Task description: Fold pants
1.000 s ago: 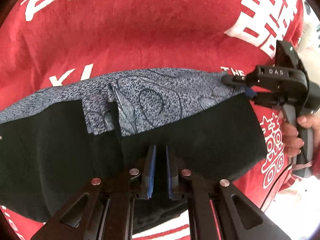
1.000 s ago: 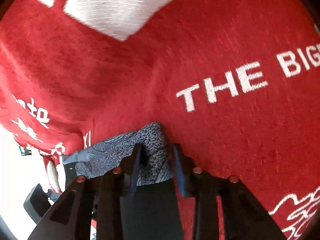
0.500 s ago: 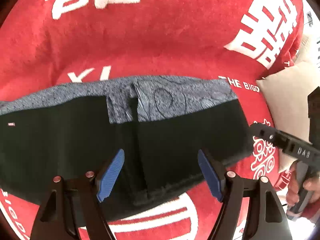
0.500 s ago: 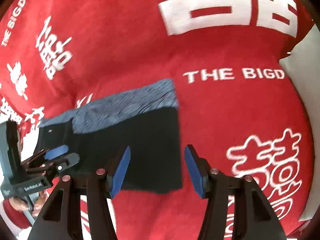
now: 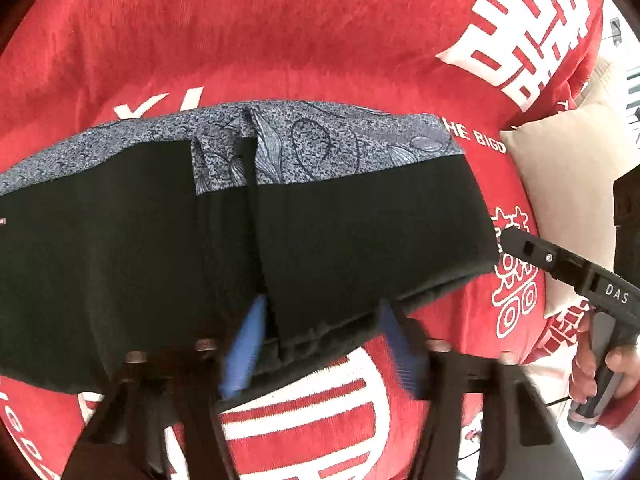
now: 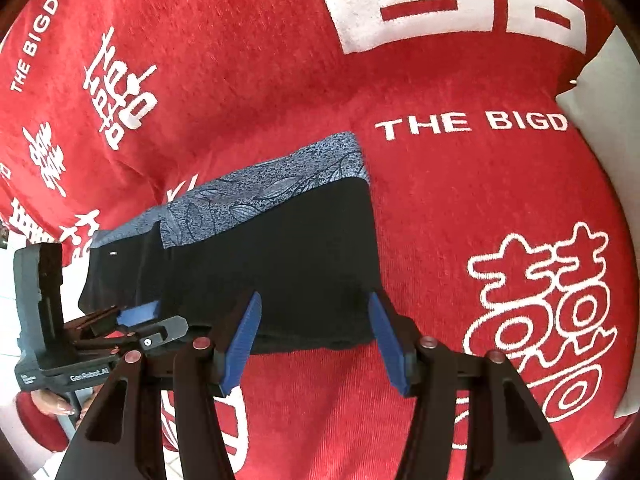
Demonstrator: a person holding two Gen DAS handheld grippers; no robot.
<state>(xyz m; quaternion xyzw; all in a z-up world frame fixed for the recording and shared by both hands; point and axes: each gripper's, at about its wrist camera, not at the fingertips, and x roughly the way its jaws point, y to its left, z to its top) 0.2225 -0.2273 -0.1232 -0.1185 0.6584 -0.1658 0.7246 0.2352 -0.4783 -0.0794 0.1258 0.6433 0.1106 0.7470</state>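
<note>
The pants (image 5: 340,236) lie flat on the red blanket, black with a blue-grey patterned band (image 5: 320,140) along the far edge. My left gripper (image 5: 320,344) is open and empty, its blue pads astride the near edge of the pants. My right gripper (image 6: 314,336) is open and empty at the near right corner of the pants (image 6: 280,256). In the left wrist view the right gripper (image 5: 568,268) sits just off the right end of the pants. In the right wrist view the left gripper (image 6: 132,320) is at the near left edge.
A red blanket (image 6: 460,200) with white characters and lettering covers the surface. A cream pillow (image 5: 568,184) lies at the right, also showing at the right edge of the right wrist view (image 6: 600,92). Pale floor shows beyond the blanket's near left edge (image 6: 8,312).
Both grippers have let go of the pants, opened and pulled back toward the near edge. The pants now lie flat, folded over, with the patterned band at the far side.
</note>
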